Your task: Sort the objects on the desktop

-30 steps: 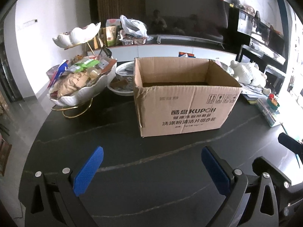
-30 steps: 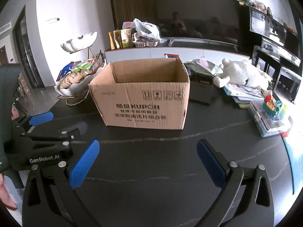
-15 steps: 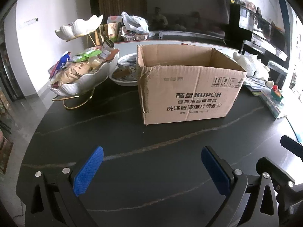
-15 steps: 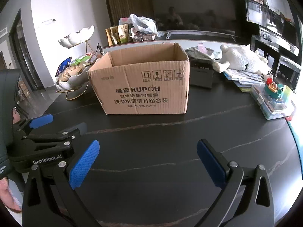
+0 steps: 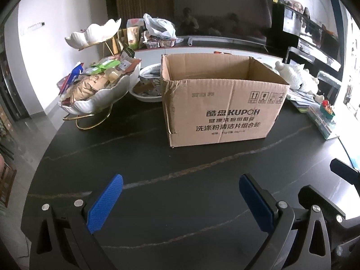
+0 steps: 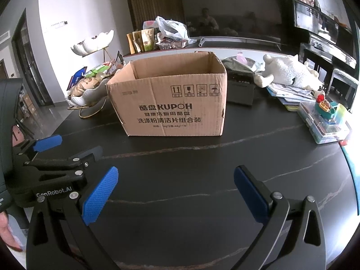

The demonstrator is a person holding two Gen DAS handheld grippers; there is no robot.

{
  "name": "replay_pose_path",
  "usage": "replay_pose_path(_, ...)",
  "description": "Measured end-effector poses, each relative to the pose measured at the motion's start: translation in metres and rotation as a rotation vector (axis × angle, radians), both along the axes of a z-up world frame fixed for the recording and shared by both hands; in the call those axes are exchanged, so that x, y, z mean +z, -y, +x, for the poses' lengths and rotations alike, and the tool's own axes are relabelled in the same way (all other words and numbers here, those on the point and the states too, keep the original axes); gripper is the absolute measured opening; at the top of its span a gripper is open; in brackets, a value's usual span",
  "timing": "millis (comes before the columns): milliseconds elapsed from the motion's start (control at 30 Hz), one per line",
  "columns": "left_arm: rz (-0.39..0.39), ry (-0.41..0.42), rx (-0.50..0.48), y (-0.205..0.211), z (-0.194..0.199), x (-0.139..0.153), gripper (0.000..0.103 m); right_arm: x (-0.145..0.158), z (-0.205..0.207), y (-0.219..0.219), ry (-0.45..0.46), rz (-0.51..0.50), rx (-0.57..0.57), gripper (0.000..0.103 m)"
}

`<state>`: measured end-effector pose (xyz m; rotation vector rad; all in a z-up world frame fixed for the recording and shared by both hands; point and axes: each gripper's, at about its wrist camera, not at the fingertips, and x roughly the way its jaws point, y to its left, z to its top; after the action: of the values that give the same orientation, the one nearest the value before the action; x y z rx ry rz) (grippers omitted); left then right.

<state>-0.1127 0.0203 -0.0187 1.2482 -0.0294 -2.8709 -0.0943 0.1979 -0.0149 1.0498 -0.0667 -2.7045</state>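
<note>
An open brown cardboard box (image 5: 225, 108) (image 6: 171, 103) printed KUPOH stands upright on the black marble table (image 5: 180, 191), its inside mostly hidden. My left gripper (image 5: 181, 202) hovers open over bare table in front of the box, nothing between its blue pads. My right gripper (image 6: 175, 195) is open too, just as far back from the box and empty. The left gripper's body (image 6: 51, 164) shows at the left edge of the right wrist view. A white plush toy (image 6: 290, 72) lies right of the box beside stacked papers.
A white shell-shaped tiered stand (image 5: 99, 90) full of snack packets sits left of the box, with a bowl (image 5: 146, 87) behind. A black case (image 6: 239, 90), a plastic box with a toy (image 6: 326, 119) and a cluttered sideboard (image 6: 171, 38) lie right and behind.
Both grippers dipped toward the table half a second ago, then rose again, so the box top shows once more. Both stay open and empty; nothing on the table moved.
</note>
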Motion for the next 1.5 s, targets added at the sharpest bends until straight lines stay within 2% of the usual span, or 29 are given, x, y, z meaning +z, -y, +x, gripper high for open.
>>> replay_pose_path(333, 0.013, 0.006, 0.001, -0.0006, 0.0007, 0.0028, 0.102, 0.0001, -0.0006, -0.0037, 0.001, -0.002, -0.013, 0.102)
replay_pose_path(533, 0.048, 0.022, -0.003, 0.0011, -0.001, 0.0027, 0.102, 0.0012, -0.0008, -0.0063, 0.0, -0.004, -0.016, 0.102)
replay_pose_path(767, 0.001, -0.022, -0.007, -0.0026, 0.0039, 0.0074, 0.102, 0.0018, -0.001, -0.0077, 0.0, -0.002, -0.019, 0.102)
replay_pose_path(900, -0.055, -0.032, 0.001, -0.0074, 0.0048, 0.007, 0.102, 0.0016, -0.0011, -0.0081, 0.002, 0.0, -0.02, 0.102)
replay_pose_path(1133, -0.004, -0.02, 0.001, -0.0021, 0.0057, 0.0069, 0.102, 0.0021, -0.0005, -0.0081, 0.0, 0.005, -0.019, 0.102)
replay_pose_path(1500, -0.001, -0.023, 0.005, -0.0013, 0.0069, 0.0074, 0.102, 0.0034, -0.0007, -0.007, -0.003, 0.012, -0.019, 0.102)
